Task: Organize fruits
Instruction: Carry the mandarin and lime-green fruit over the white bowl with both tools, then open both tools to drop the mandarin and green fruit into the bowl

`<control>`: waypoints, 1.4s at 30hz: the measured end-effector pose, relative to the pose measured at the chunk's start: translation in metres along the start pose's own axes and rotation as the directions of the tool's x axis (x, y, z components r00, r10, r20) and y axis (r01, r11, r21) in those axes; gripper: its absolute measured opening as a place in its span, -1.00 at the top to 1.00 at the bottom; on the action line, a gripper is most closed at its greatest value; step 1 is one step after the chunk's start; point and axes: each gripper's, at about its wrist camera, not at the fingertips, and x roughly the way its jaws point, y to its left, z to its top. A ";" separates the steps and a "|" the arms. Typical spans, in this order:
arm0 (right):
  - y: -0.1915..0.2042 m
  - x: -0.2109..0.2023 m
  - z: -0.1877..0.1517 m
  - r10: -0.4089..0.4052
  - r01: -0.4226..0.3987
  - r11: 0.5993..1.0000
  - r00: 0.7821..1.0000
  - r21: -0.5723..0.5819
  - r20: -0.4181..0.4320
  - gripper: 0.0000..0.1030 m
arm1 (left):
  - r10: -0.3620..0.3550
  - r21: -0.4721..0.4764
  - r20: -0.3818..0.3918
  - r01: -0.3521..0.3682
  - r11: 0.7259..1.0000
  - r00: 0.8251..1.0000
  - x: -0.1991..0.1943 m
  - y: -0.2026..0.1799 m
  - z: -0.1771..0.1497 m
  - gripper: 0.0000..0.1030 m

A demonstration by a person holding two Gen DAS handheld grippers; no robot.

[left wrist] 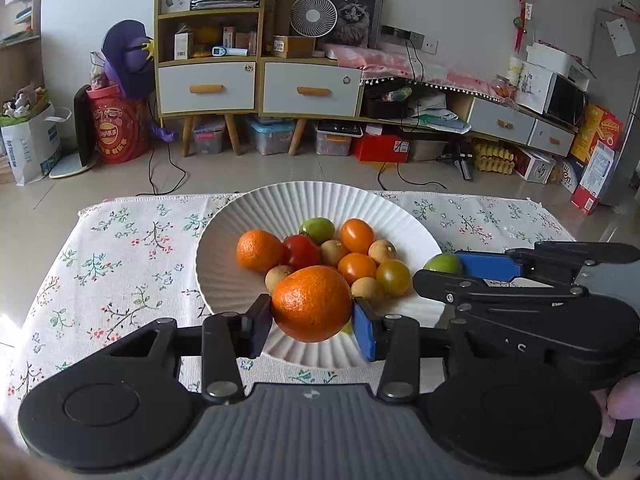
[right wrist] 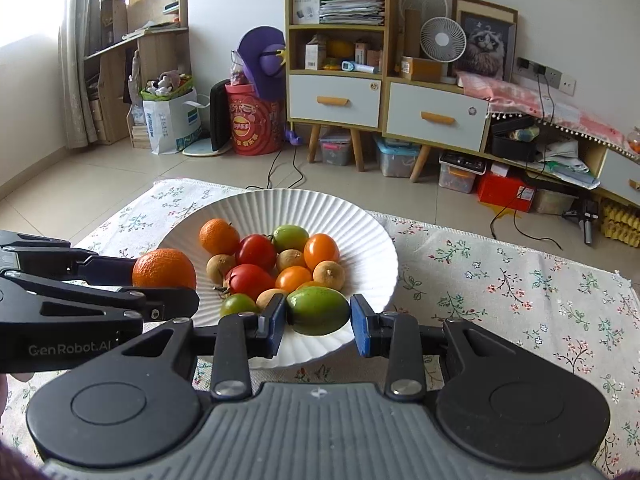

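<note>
My left gripper is shut on a large orange, held over the near rim of the white ribbed plate. My right gripper is shut on a green fruit, also above the plate's near edge. Each gripper shows in the other's view: the right gripper with the green fruit at the plate's right, the left gripper with the orange at its left. Several fruits lie in the plate: a small orange, a red tomato, orange tomatoes and small tan fruits.
The plate stands on a table under a floral cloth, whose far edge drops to a tiled floor. Cabinets, storage boxes, cables and a red bucket line the far wall. A hand shows at the lower right.
</note>
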 end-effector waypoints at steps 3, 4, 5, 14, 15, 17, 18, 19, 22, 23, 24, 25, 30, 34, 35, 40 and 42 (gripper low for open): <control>-0.006 0.007 0.003 -0.012 0.012 1.000 1.000 0.017 0.003 0.39 | -0.009 -0.020 0.005 0.009 1.000 1.000 0.010 0.002 0.010 0.21; -0.008 0.010 0.004 -0.014 0.014 1.000 1.000 0.025 0.002 0.39 | -0.023 -0.039 0.001 0.023 0.999 1.000 0.015 0.004 0.012 0.21; -0.010 0.012 0.005 -0.010 0.010 0.999 1.000 0.038 0.000 0.39 | -0.038 -0.055 -0.003 0.038 0.998 0.999 0.019 0.005 0.014 0.21; -0.026 0.027 0.002 -0.008 0.008 0.995 1.000 0.101 -0.009 0.38 | -0.100 -0.108 -0.022 0.097 0.989 0.995 0.047 0.008 0.020 0.21; -0.027 0.027 0.002 -0.002 0.002 0.994 1.000 0.106 -0.006 0.38 | -0.105 -0.118 -0.026 0.102 0.988 0.994 0.050 0.009 0.020 0.21; -0.028 0.026 0.002 0.006 -0.006 0.993 1.000 0.114 -0.002 0.38 | -0.115 -0.138 -0.020 0.111 0.984 0.993 0.051 0.012 0.019 0.21; -0.029 0.025 0.002 0.011 -0.011 0.993 1.000 0.114 0.001 0.38 | -0.119 -0.146 -0.019 0.115 0.983 0.993 0.051 0.013 0.019 0.21; -0.028 0.025 0.001 0.012 -0.013 0.994 1.000 0.111 0.003 0.36 | -0.124 -0.152 -0.018 0.120 0.981 0.992 0.050 0.014 0.019 0.20; -0.026 0.024 0.001 0.010 -0.011 0.995 1.000 0.096 0.003 0.33 | -0.139 -0.171 -0.012 0.135 0.976 0.990 0.048 0.016 0.018 0.20; -0.025 0.024 0.001 0.010 -0.010 0.996 1.000 0.094 0.003 0.32 | -0.144 -0.181 -0.008 0.140 0.973 0.990 0.047 0.018 0.018 0.20; -0.025 0.024 0.001 0.011 -0.011 0.996 1.000 0.093 0.002 0.30 | -0.145 -0.186 -0.004 0.141 0.972 0.989 0.046 0.018 0.018 0.20; -0.025 0.023 0.001 0.012 -0.012 0.996 1.000 0.094 0.001 0.26 | -0.148 -0.186 -0.001 0.145 0.972 0.989 0.045 0.017 0.019 0.19; -0.025 0.020 0.002 0.013 -0.012 0.995 1.000 0.101 -0.010 0.11 | -0.142 -0.169 0.017 0.143 0.975 0.990 0.034 0.016 0.021 0.16; -0.024 0.015 -0.001 0.003 0.000 0.996 1.000 0.092 -0.026 -0.02 | -0.119 -0.151 0.012 0.119 0.981 0.993 0.026 0.016 0.018 0.07; -0.023 0.013 -0.001 0.003 0.000 0.996 1.000 0.090 -0.029 -0.04 | -0.111 -0.145 0.009 0.111 0.983 0.994 0.024 0.016 0.017 0.06; -0.023 0.005 -0.003 0.000 0.006 0.994 0.998 0.105 -0.055 -0.15 | -0.076 -0.121 0.001 0.075 0.990 0.997 0.012 0.020 0.010 -0.09; -0.024 0.001 -0.004 0.004 0.003 0.993 0.998 0.118 -0.062 -0.19 | -0.061 -0.113 -0.003 0.060 0.992 0.998 0.007 0.022 0.006 -0.15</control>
